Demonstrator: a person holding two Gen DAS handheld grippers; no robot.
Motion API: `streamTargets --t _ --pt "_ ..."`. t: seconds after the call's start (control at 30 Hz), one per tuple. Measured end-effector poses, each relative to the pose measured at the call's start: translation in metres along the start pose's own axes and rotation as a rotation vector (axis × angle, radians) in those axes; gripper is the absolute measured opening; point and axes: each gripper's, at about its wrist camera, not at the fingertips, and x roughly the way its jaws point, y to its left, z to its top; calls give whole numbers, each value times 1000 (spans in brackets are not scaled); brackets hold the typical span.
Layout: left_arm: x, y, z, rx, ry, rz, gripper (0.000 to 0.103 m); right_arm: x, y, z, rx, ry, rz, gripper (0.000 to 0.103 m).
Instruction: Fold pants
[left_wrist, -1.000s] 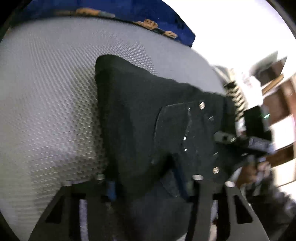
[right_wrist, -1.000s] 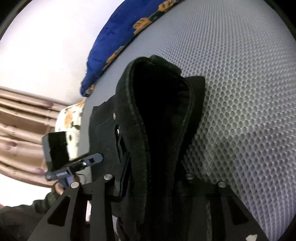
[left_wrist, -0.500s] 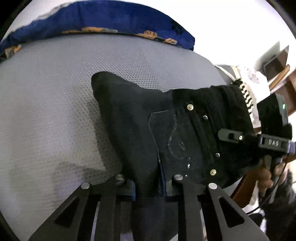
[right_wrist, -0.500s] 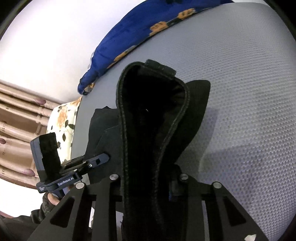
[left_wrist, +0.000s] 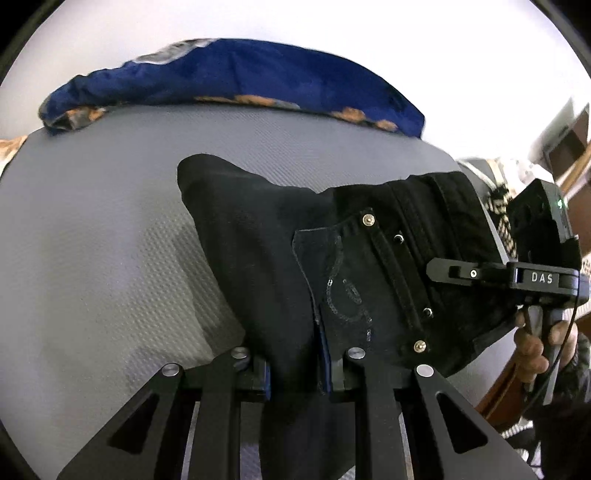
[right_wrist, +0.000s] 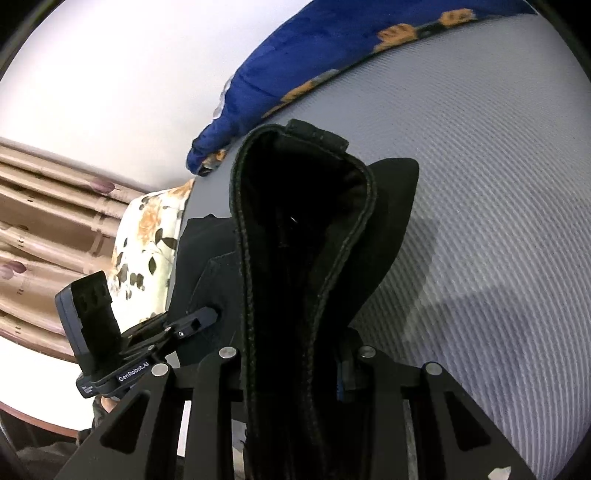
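Black pants with a rivet-studded back pocket hang lifted above a grey mesh mattress. My left gripper is shut on the fabric beside the pocket. Its blue-edged pads pinch the cloth. In the right wrist view the waistband gapes upward as a dark loop, and my right gripper is shut on it. Each gripper shows in the other's view: the right one at the waistband, the left one at the pocket side. A hand holds the right gripper's handle.
A blue blanket with orange flowers lies along the far edge of the mattress. A floral pillow and beige curtains are to the left in the right wrist view. Wooden furniture stands at the right.
Both grippers have risen and drawn back with the pants, so more mattress and the blue blanket show. The left gripper's jaws have closed in on the fabric.
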Motion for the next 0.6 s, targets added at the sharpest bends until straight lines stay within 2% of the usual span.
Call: streamTargets --t 0.37,0.6 --pt "12 38 67 -36 -54 25 19 30 8 67 -12 -7 35 27" --pt "26 59 99 -75 -67 28 19 46 7 98 -8 -7 28 27"
